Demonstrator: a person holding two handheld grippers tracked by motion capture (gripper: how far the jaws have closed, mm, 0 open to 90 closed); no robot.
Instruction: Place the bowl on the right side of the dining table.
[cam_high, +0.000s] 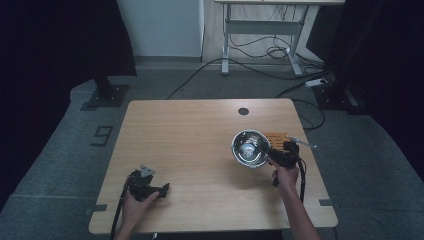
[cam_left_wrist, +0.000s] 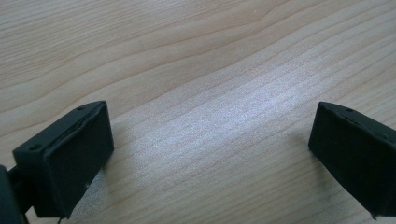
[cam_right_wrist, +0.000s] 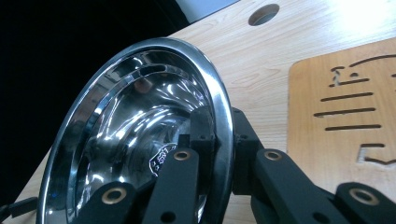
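A: While the right gripper (cam_right_wrist: 219, 140) has the bowl (cam_high: 250, 148) pinched by its rim, one jaw inside and one outside, what matters most?

B: Keeping the clamp square on the rim. In the right gripper view the bowl (cam_right_wrist: 140, 135) stands tilted on edge, so its weight hangs off one thin steel lip. I'd judge polished metal likely to slip or swing if the wrist turns quickly

A: Where is it relative to the board (cam_high: 278, 138)?

B: Just left of the board, seemingly lifted off the table (cam_high: 200, 150), with the right gripper (cam_high: 283, 155) at the bowl's edge nearest the board. The slotted board (cam_right_wrist: 345, 107) lies flat just beyond the jaws

A: So move slowly?

B: Yes, and level the bowl before setting it down, lowering until the base meets something before opening. I can't tell where it should go

A: And the left gripper (cam_high: 150, 189)?

B: Far to the left of the bowl, near the table's front edge, low over bare wood (cam_left_wrist: 210, 70). Its jaws stand wide apart with nothing between them (cam_left_wrist: 210, 154). It could steady the bowl's far rim if the grip slips
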